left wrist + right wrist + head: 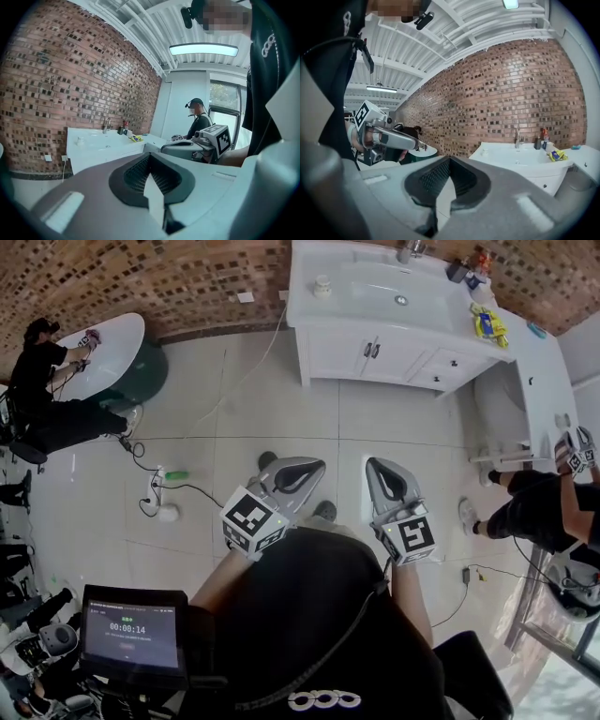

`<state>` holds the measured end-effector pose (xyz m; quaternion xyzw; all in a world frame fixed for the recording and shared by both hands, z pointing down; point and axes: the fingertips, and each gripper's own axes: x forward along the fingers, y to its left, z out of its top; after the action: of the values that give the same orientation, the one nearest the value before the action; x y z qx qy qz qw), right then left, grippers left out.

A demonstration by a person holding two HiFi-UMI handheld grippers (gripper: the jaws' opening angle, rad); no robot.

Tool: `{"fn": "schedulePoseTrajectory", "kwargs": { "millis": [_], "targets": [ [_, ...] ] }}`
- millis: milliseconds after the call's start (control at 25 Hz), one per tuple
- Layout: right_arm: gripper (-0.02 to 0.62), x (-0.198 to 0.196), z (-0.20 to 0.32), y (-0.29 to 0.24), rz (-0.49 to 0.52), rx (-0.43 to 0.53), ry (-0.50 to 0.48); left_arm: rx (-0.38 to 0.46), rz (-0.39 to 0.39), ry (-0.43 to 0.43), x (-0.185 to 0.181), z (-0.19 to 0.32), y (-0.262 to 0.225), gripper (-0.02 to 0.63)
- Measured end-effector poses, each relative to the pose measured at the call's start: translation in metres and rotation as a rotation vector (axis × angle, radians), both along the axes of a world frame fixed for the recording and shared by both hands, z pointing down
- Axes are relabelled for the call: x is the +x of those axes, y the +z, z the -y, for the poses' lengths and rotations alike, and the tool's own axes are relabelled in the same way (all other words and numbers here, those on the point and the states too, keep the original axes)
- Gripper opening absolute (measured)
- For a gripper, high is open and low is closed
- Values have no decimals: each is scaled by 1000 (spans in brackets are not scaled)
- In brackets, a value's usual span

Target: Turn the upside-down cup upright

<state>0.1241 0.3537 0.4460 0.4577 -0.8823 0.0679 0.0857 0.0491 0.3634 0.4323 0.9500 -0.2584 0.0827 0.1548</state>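
A small white cup (pixel 322 285) stands on the left end of the white vanity top (pixel 309 310), far ahead of me across the tiled floor. It is too small to tell which way up it is. The same cup shows in the left gripper view (pixel 80 139) and in the right gripper view (pixel 485 152). My left gripper (pixel 300 468) (pixel 149 154) and right gripper (pixel 379 468) (pixel 449 158) are held side by side at chest height, well short of the vanity. Both are shut with nothing between the jaws.
The vanity has a sink basin (pixel 398 292), a faucet (pixel 410 249), bottles (pixel 464 268) and a yellow item (pixel 488 324). A person (pixel 548 498) stands at the right; another (pixel 47 381) works at an oval table on the left. Cables and a power strip (pixel 155 495) lie on the floor.
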Motion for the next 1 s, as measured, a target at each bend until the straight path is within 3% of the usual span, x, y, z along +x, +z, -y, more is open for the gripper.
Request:
{"fn": "schedulePoseTrajectory", "kwargs": {
  "millis": [1000],
  "targets": [
    [-8, -3, -8, 9, -42, -16, -4, -24, 15, 31, 1, -16, 10, 15]
  ]
}}
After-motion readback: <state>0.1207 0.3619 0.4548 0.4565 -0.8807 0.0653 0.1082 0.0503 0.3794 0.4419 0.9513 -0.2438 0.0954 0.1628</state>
